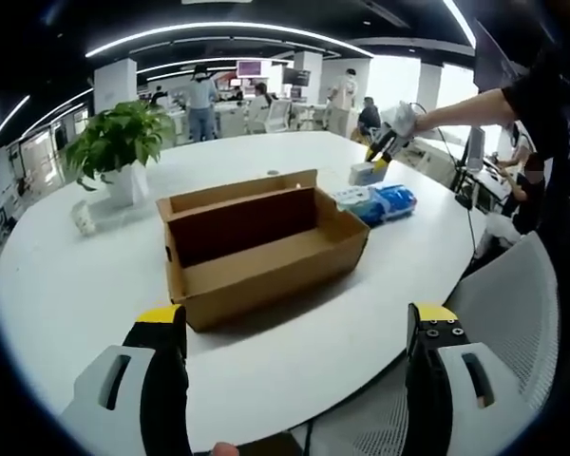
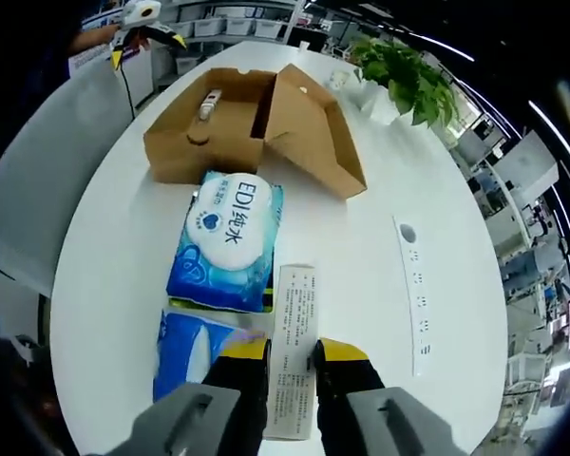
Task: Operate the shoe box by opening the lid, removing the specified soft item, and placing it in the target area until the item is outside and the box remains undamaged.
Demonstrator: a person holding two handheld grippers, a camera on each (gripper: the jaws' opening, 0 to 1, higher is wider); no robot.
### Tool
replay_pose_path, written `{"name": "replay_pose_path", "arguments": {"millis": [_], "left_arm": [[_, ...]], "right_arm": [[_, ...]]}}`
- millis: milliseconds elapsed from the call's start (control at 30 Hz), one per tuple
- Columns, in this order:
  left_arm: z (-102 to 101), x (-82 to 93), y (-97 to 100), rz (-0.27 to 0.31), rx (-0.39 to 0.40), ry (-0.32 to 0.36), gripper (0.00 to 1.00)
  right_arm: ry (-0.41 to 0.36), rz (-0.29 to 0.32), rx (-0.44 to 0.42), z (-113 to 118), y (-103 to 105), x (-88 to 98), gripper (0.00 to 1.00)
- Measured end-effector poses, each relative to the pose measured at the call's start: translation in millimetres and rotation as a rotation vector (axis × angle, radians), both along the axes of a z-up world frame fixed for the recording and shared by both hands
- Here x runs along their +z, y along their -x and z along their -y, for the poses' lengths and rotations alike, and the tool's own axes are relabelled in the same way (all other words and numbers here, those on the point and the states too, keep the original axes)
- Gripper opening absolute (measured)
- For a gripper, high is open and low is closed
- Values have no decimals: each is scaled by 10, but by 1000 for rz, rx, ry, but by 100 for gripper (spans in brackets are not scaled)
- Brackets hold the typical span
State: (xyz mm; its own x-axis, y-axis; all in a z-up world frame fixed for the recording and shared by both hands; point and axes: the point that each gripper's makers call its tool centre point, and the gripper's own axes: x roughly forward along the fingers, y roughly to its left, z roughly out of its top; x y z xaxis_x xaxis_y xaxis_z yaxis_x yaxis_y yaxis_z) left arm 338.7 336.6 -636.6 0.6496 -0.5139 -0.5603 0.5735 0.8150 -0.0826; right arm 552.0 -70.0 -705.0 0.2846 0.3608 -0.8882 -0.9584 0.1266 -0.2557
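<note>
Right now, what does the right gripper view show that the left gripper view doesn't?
Right gripper view: a socket strip and a small item inside the box. Left gripper view: people at the back. Both: box, wipes pack, plant, table, the open left gripper, and the right gripper shut on a leaflet.

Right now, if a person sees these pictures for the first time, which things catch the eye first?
First comes the open cardboard shoe box in the middle of the white table, with its lid up. Next is the blue wipes pack lying beside the box. The right gripper is closed on a white paper box just past that pack.
</note>
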Motion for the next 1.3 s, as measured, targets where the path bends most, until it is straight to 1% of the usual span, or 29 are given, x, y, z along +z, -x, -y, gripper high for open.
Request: {"name": "replay_pose_path", "arguments": {"millis": [167, 367, 500, 633, 700, 800, 900, 1133, 1300], "left_arm": [[-6, -17, 4, -8, 5, -7, 96], [-17, -41, 12, -16, 13, -12, 95], [-17, -70, 26, -26, 17, -15, 95], [-11, -81, 27, -32, 15, -21, 95], [-8, -73, 23, -30, 17, -18, 95], [-16, -81, 22, -33, 20, -21, 95], [-15, -96, 31, -38, 19, -25, 95], [2, -108, 39, -43, 18, -24, 94], [3, -118, 43, -46, 17, -26, 94]], "right_arm": [[31, -16, 6, 92, -2, -137, 14], [72, -32, 14, 197, -19, -260, 14], [77, -29, 12, 227, -59, -300, 14], [115, -24, 25, 324, -106, -368, 14], [117, -26, 23, 347, -115, -381, 14], [145, -18, 37, 403, -130, -413, 14], [135, -25, 29, 405, -127, -404, 14], [149, -26, 35, 474, -134, -409, 14], [152, -30, 34, 474, -126, -410, 15]]}}
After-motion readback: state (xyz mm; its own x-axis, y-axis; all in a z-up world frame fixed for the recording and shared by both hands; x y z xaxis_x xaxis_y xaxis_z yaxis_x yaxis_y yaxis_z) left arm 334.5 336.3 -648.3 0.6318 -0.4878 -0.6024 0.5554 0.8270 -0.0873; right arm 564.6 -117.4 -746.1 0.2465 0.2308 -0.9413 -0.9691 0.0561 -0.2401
